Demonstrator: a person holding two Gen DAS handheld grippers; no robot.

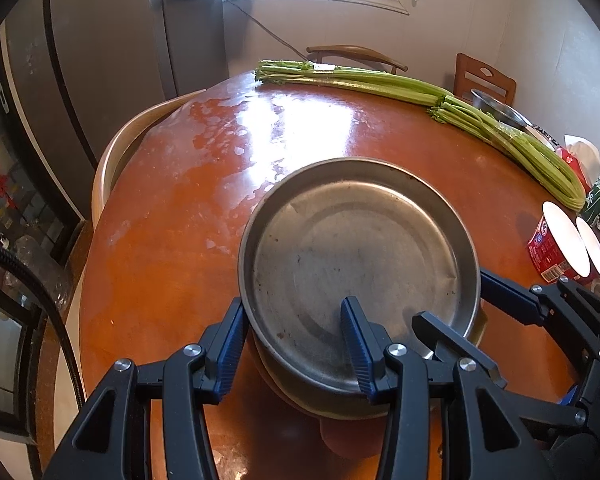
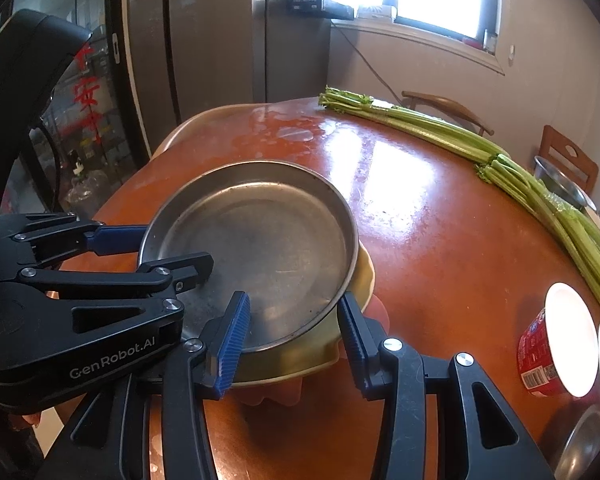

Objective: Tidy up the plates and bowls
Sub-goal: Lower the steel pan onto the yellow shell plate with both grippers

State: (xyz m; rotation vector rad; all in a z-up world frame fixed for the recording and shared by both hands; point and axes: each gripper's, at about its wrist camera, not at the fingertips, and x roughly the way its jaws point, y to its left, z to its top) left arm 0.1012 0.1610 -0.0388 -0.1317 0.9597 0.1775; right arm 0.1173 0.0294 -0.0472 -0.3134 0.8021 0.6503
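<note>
Left wrist view: the steel plate (image 1: 358, 260) sits on the near part of the round red-brown table (image 1: 160, 240), stacked on other dishes whose rims show beneath it. The left gripper (image 1: 294, 344) straddles the plate's near rim, one blue finger outside the wall, the other over the plate floor; fingers spread, not clamped. The right gripper (image 1: 456, 304) straddles the rim from the right, likewise released. Celery stalks (image 1: 380, 80) lie along the far edge.

Right wrist view: the right gripper (image 2: 296, 324) brackets the plate (image 2: 256, 240) rim, fingers parted. A yellow dish (image 2: 340, 344) lies directly under the plate. The left gripper (image 2: 172, 254) reaches in from the left, fingers apart. A red cup (image 2: 536, 356) stands at right.
</note>
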